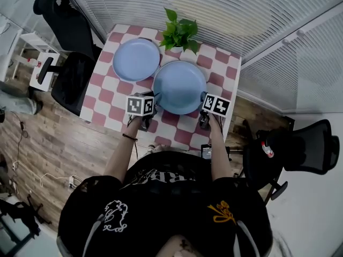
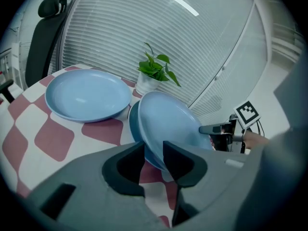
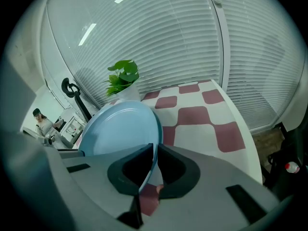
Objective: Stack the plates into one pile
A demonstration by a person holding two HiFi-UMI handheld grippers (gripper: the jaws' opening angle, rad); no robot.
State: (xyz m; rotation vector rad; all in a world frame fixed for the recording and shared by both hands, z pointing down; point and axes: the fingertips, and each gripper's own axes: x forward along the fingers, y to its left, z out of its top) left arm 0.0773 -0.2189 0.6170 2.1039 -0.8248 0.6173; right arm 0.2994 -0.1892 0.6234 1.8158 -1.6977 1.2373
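Note:
A light blue plate [image 1: 179,87] is held between both grippers over the near middle of the checked table [image 1: 115,103]. My left gripper [image 1: 154,107] is shut on its left rim, and in the left gripper view that rim runs between the jaws [image 2: 154,155], with the plate [image 2: 168,121] tilted and its darker outer side at the left. My right gripper [image 1: 204,107] pinches the right rim, and in the right gripper view the thin edge of the plate [image 3: 120,129] sits between the nearly closed jaws [image 3: 153,160]. A second blue plate [image 1: 136,59] [image 2: 86,95] lies flat at the far left.
A potted green plant [image 1: 179,33] [image 2: 154,71] [image 3: 122,78] stands at the table's far edge, just behind the held plate. A black office chair [image 1: 72,63] is close to the table's left side and another [image 1: 300,149] stands to the right. White blinds run behind the table.

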